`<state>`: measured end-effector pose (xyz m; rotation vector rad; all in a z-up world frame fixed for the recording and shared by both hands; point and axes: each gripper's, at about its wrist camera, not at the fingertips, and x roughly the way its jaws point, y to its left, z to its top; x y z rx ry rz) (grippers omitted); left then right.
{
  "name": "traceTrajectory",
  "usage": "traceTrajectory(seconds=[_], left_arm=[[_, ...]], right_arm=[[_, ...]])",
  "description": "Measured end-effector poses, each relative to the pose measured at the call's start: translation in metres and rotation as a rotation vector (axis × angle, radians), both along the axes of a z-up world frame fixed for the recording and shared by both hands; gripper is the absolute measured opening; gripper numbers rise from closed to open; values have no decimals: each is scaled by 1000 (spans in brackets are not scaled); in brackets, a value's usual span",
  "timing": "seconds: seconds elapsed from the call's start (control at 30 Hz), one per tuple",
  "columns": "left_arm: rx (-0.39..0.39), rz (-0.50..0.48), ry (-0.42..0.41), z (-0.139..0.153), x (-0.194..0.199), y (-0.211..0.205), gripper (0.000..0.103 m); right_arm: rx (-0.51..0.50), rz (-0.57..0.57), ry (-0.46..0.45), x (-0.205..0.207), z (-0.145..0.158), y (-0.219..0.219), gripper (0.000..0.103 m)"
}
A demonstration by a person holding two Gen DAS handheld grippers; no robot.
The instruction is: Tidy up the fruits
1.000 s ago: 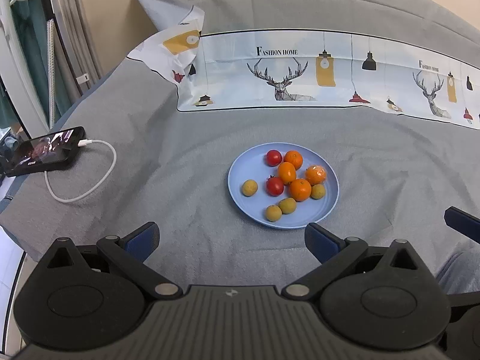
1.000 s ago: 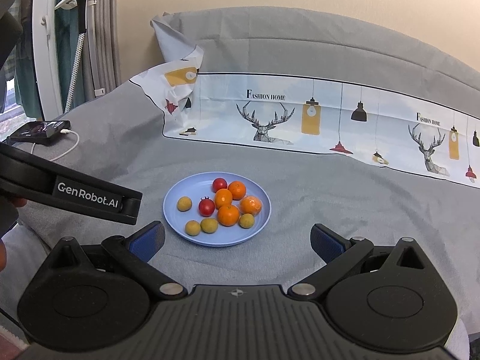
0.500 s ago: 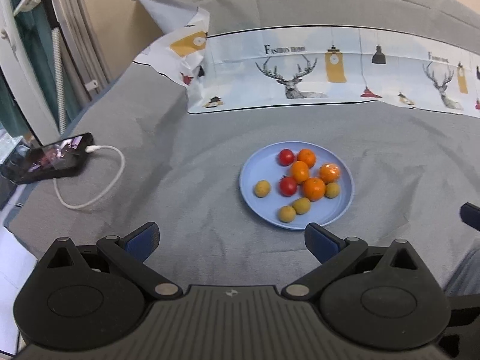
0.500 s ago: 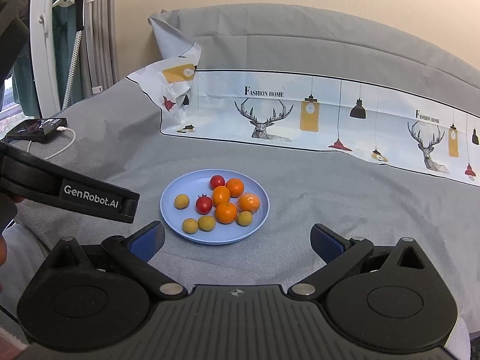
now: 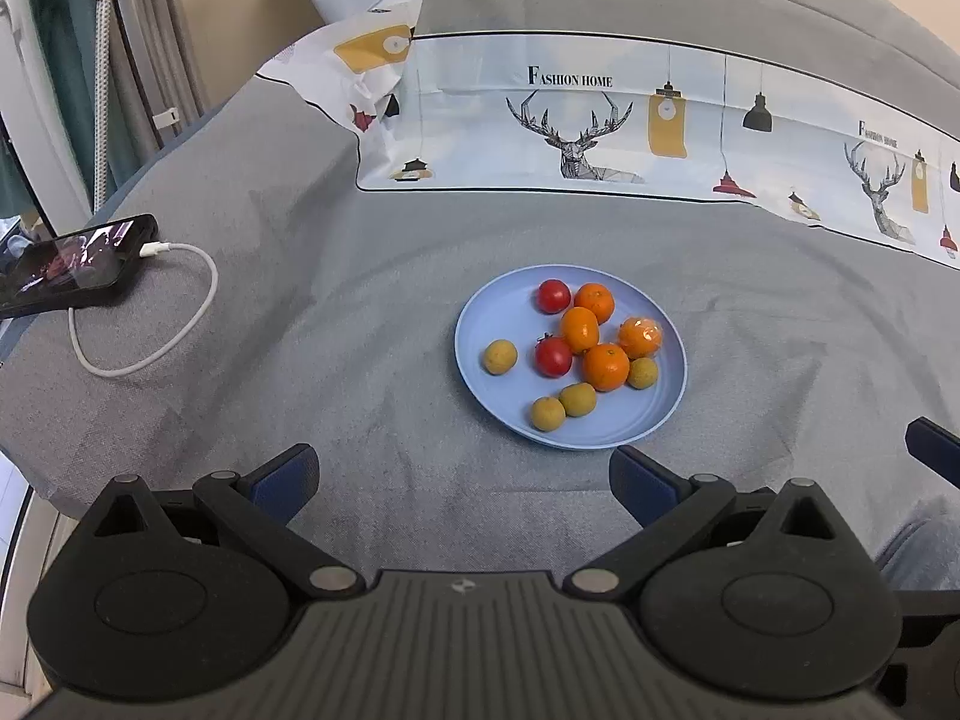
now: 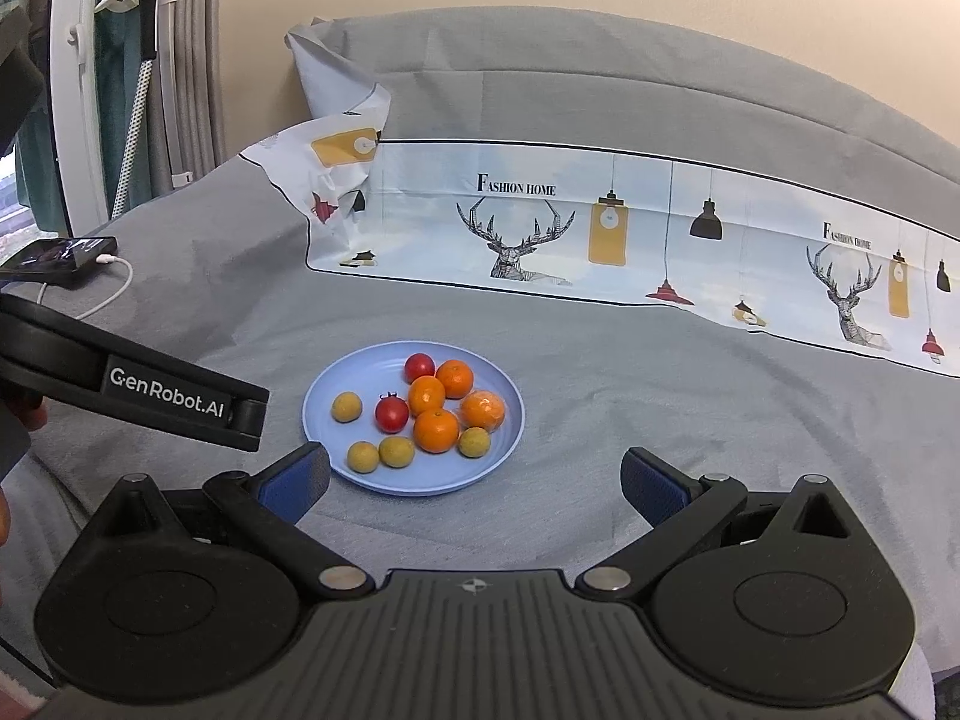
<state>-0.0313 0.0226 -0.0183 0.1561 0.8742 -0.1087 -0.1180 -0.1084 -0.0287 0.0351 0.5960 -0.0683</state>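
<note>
A light blue plate (image 5: 480, 360) (image 6: 324, 420) lies on the grey cloth and holds several small oranges (image 5: 606, 366) (image 6: 436, 429), two red tomatoes (image 5: 553, 356) (image 6: 392, 413) and several small yellow-green fruits (image 5: 500, 356) (image 6: 347, 406). My left gripper (image 5: 462, 474) is open and empty, just short of the plate's near rim. My right gripper (image 6: 474, 480) is open and empty, also just short of the plate. The left gripper's body (image 6: 162, 390) shows at the left of the right wrist view.
A black phone (image 5: 72, 264) with a white charging cable (image 5: 180, 324) lies at the left edge of the cloth. A printed deer-pattern cloth (image 5: 600, 126) runs along the back. A window frame and curtains (image 6: 120, 90) stand at the far left.
Both grippers have moved a little closer to the plate, the left one also swinging so the plate sits more to the right in its view. Both stay open.
</note>
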Motion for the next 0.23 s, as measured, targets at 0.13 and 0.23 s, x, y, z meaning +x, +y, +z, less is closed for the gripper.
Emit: traceTrajectory(seconds=[0.13,0.23], left_arm=[[9,2,-13,0,-1,0,103],[16,5,-17,0,-2,0,103]], right_arm=[[7,11,-3,1,0,-1,102],[9,21,-6,2,0,-1,102]])
